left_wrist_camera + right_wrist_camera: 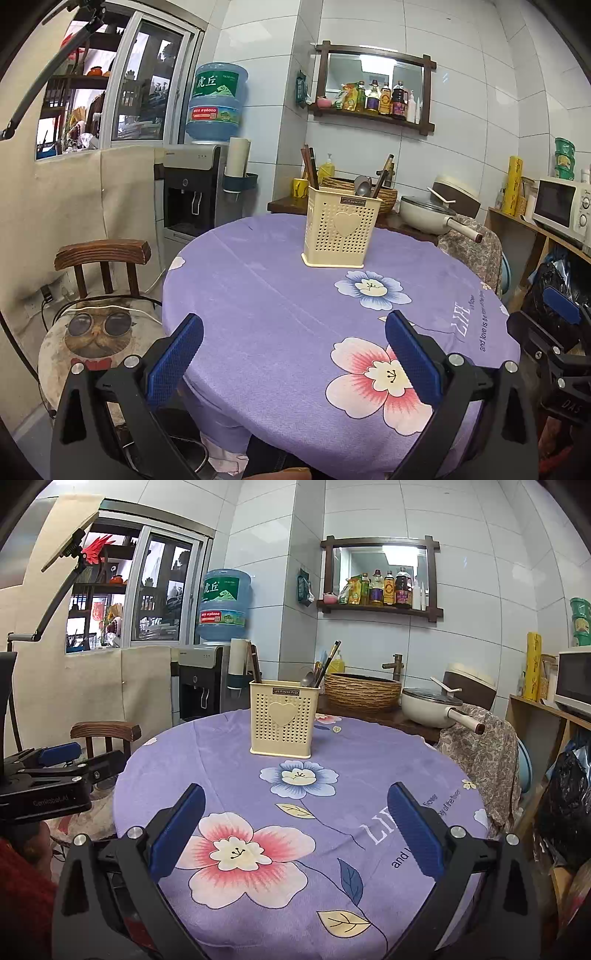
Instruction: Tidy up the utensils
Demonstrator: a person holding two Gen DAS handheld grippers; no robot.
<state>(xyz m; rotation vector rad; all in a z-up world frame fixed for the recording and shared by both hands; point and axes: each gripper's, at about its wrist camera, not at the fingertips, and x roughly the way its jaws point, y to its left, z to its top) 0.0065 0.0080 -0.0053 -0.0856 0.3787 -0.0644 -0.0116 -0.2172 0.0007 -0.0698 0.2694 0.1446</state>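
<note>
Both the left gripper (294, 341) and right gripper (296, 818) gape empty, well short of the cream perforated plastic utensil caddy (341, 227) ahead holding upright chopsticks (309, 166), likely poised to approach.

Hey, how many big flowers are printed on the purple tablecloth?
2 large ones show: a blue flower just in front of the cream utensil holder, and a pink flower near the table's front edge by the open right gripper. Small edge blossoms may be partly hidden.

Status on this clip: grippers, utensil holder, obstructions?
Left gripper open, empty. Right gripper open, empty. Utensil holder upright on table, utensils inside. Path clear.
</note>
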